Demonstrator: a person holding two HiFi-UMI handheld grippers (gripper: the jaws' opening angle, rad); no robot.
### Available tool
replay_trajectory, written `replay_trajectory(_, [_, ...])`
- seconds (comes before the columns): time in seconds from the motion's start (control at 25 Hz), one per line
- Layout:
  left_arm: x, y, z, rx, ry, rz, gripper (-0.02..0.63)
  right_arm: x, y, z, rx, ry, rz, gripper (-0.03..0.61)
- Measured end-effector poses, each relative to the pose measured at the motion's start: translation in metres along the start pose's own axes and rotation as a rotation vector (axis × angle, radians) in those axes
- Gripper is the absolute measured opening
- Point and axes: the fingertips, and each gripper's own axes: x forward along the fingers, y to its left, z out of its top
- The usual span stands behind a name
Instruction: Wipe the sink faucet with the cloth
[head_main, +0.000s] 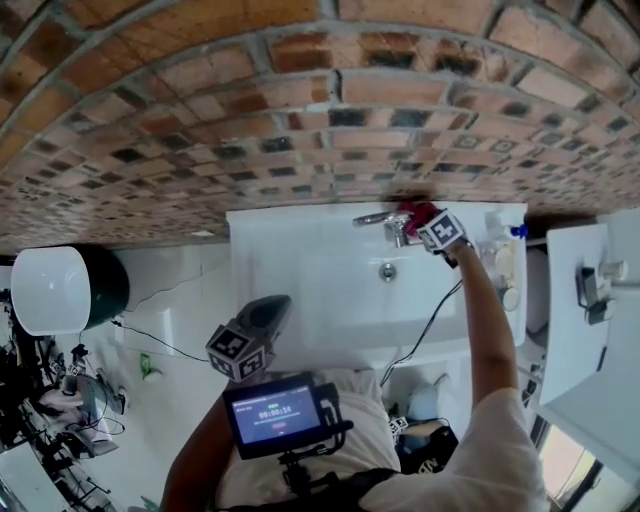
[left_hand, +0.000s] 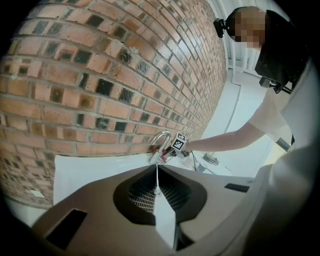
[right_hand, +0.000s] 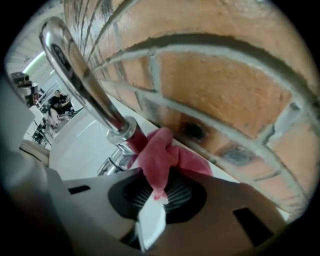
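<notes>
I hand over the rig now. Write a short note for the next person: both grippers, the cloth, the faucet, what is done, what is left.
Left gripper: shut, empty, held near the front edge of the sink.
Right gripper: shut on the red cloth, pressed against the base of the faucet by the brick wall.
Done: cloth is at the base.
Left: probably spout and handle; wiped share unclear.

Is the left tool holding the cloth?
No, the left tool is shut and empty; the right tool grips the cloth at the faucet.
</notes>
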Motion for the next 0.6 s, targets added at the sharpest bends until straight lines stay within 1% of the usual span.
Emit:
replay_trajectory(0.04, [-0.001, 0.001, -0.001, 0.000, 0.000, 0.002, 0.000, 0.004, -0.002, 0.000, -0.014, 0.013, -0.002, 0.063])
replay_trajectory(0.16, [-0.006, 0.006, -0.002, 0.001, 0.002, 0.016, 0.000, 0.017, 0.015, 0.033, -0.045, -0.101, 0.096, 0.063])
replay_trajectory(0.2, [-0.008, 0.006, -0.002, 0.003, 0.003, 0.019, 0.000, 0.019, 0.017, 0.037, -0.044, -0.116, 0.118, 0.063])
replay_trajectory(0.32, [-0.015, 0.010, -0.005, -0.002, 0.006, 0.037, 0.000, 0.024, 0.018, 0.036, -0.037, -0.124, 0.158, 0.061])
replay_trajectory(0.44, [-0.022, 0.015, -0.009, -0.012, 0.007, 0.057, 0.000, 0.019, 0.021, 0.043, -0.078, -0.172, 0.159, 0.060])
replay_trajectory(0.6, [-0.024, 0.014, -0.011, -0.012, 0.008, 0.057, 0.000, 0.003, 0.026, 0.048, -0.134, -0.232, 0.120, 0.055])
